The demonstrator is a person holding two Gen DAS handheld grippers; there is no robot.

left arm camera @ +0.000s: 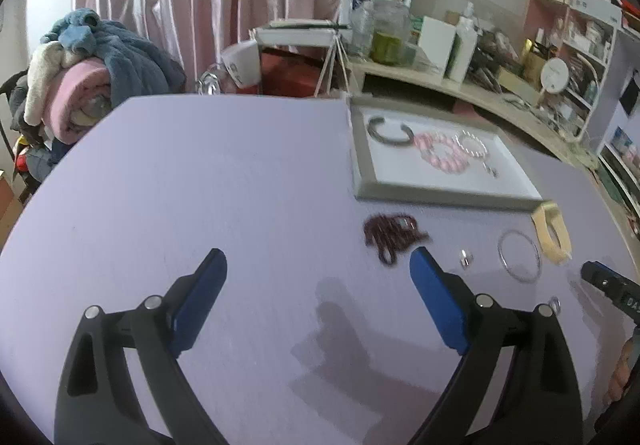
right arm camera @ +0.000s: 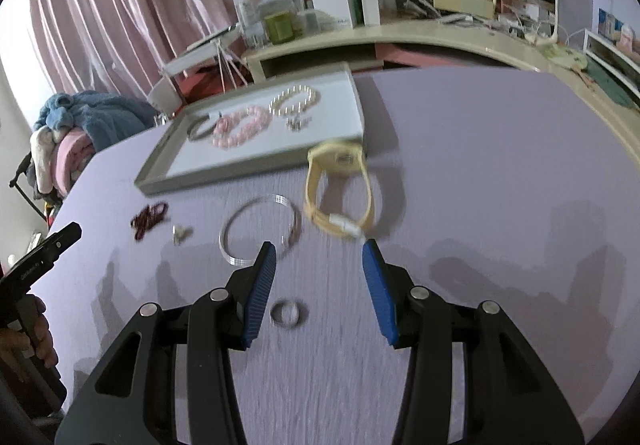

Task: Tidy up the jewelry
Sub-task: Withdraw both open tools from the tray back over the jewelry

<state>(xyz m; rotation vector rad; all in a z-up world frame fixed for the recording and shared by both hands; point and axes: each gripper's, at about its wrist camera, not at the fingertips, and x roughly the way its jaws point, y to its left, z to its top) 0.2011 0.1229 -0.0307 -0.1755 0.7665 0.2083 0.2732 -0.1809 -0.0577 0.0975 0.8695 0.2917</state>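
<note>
Both claws, left [left arm camera: 318, 265] and right [right arm camera: 319, 259], gape empty; no writing legible.

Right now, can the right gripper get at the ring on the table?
Probably yes. The ring lies on bare table between the open right gripper fingers, nothing over it; the bangle sits farther ahead.

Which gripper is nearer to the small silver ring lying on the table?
Right. The ring lies between the open fingers of the right gripper, untouched. The left gripper, also open, is off to the ring's left, over bare table.
</note>
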